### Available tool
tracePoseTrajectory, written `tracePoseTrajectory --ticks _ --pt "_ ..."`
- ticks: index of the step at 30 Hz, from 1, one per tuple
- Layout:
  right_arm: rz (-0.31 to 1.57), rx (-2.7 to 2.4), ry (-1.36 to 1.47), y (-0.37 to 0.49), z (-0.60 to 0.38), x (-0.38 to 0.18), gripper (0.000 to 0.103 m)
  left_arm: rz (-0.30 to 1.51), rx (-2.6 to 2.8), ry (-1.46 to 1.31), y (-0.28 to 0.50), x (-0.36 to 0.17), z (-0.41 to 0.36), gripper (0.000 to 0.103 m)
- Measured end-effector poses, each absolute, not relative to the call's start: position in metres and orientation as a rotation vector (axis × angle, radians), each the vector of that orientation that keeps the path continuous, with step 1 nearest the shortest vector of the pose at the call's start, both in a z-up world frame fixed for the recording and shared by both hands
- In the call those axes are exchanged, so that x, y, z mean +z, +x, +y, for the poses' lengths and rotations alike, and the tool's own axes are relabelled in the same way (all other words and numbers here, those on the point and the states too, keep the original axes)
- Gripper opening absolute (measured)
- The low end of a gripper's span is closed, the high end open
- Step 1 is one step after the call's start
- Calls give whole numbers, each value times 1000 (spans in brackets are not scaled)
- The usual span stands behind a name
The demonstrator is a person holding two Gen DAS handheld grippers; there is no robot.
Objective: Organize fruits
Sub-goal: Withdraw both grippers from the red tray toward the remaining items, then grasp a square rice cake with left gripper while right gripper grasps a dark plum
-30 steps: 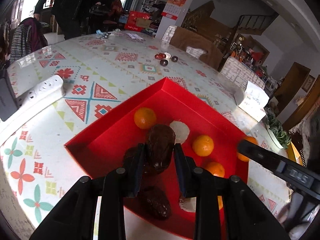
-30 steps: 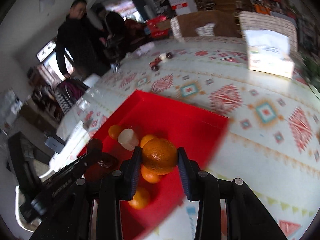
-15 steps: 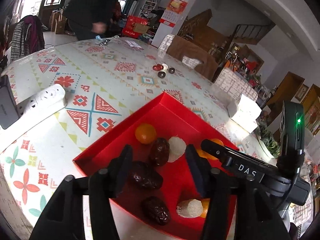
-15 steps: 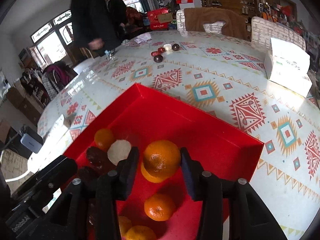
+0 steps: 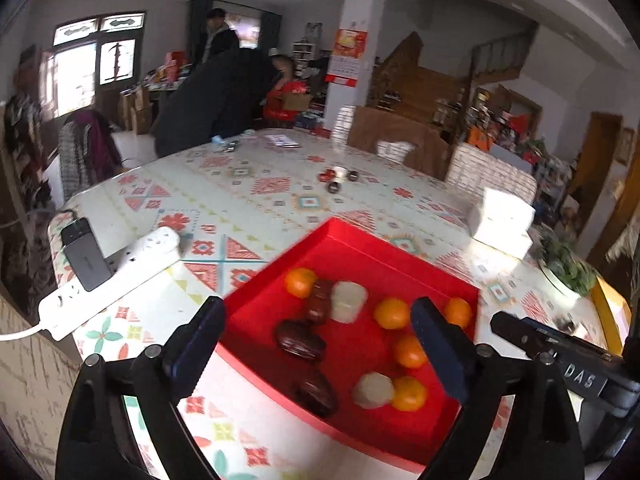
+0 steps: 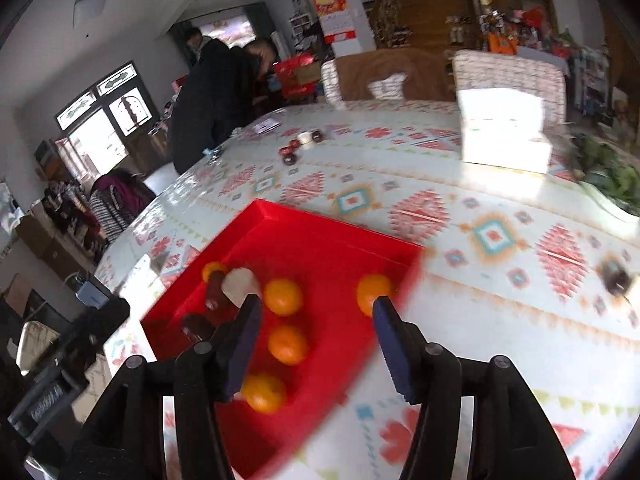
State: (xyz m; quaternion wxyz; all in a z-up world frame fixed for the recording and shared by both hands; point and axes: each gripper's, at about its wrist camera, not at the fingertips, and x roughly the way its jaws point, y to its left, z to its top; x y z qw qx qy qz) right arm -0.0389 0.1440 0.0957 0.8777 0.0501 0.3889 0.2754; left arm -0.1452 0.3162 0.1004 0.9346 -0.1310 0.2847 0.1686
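Observation:
A red tray (image 5: 400, 264) on the patterned table holds several oranges (image 5: 392, 313), three dark dates (image 5: 299, 340) and two pale peeled fruits (image 5: 349, 297). My left gripper (image 5: 316, 344) is open and empty, raised above the tray's near side. My right gripper (image 6: 316, 340) is open and empty, above the tray (image 6: 320, 236); an orange (image 6: 372, 286) lies by the tray's right wall. The right gripper's body (image 5: 560, 356) shows at the right of the left wrist view.
A white power strip (image 5: 112, 280) and a dark phone (image 5: 86, 256) lie left of the tray. A white tissue box (image 5: 502, 224) stands at the right, a plant (image 5: 566, 268) beyond it. Small dark and white items (image 5: 338, 178) sit mid-table. People stand at the far edge.
My left gripper let go of a date and my right gripper let go of an orange; both opened wide and pulled up and back from the tray.

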Motion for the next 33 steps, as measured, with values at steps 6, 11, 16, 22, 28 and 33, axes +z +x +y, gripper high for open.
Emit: tracePoseTrajectory --ticks 6,11,16,22,28,33 --pt "796 541 149 -63 100 97 62 546 317 -153 -159 117 268 93" --pt "768 501 185 -85 61 98 65 523 295 -89 -170 127 232 93" --pt "765 445 243 -103 13 90 65 507 259 -38 -180 135 196 93" --pt "751 362 309 -124 -57 85 65 557 128 -80 -177 134 166 93" --pt "730 181 338 -140 -155 81 68 657 10 -163 -162 113 138 93" --pt "758 67 389 -143 -218 70 68 768 -94 -166 -143 77 98 93"
